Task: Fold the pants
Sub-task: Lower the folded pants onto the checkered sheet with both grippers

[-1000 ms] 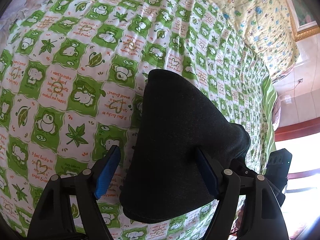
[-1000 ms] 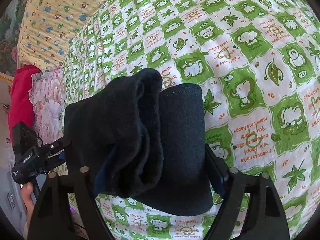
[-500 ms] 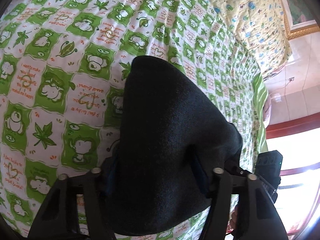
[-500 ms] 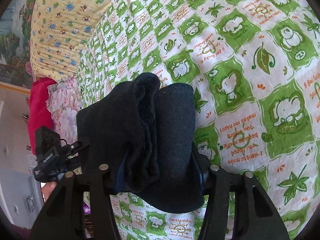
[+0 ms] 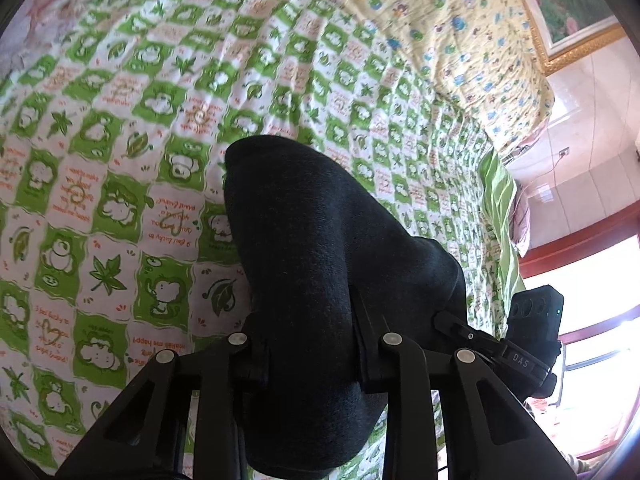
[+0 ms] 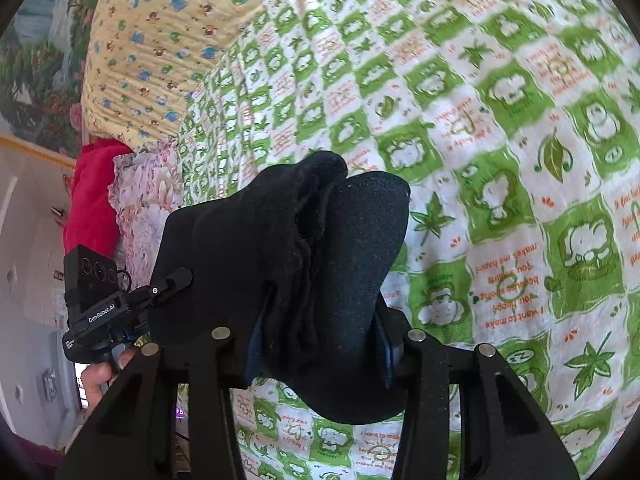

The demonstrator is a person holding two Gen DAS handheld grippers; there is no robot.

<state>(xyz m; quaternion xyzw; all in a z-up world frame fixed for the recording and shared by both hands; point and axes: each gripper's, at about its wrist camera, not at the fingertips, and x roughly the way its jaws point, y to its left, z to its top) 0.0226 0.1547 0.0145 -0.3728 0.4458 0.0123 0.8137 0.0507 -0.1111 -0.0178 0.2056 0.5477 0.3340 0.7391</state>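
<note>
Two hand-held grippers, both clamped on the same garment. The pants (image 5: 320, 248), black and soft-napped, lie bunched on a bed under a green-and-white checked bedsheet (image 5: 120, 184) printed with cartoon animals, leaves and orange lettering.

Left wrist view: the left hand-held gripper (image 5: 310, 344) has just been closing, and its jaws now pinch a thick fold of the pants; cloth bulges above and below the pads, and the pads themselves are buried in it. The fabric runs forward from the jaws as one smooth rounded hump. At the right edge of this view, the right hand-held gripper's camera block is seen just beside the pants.

Right wrist view: the right hand-held gripper (image 6: 320, 344) has likewise just been closing. Its blue-lined fingers (image 6: 386, 354) press a stacked bundle of the pants (image 6: 288, 248) from both sides. Several layers are visible here, one rolled edge lying over a flatter panel. The bundle's lower lobe hangs below the jaws, over the sheet. At the lower left of this view, the left unit's camera block and part of a hand (image 6: 100, 376) holding it show.

Background: yellow quilt (image 6: 160, 40) with small cartoon prints at the head of the bed; a red cloth (image 6: 90, 196) and a pink floral fabric (image 6: 148, 200) at the bed's edge; a gilt-framed picture (image 5: 576, 12) on the wall.
</note>
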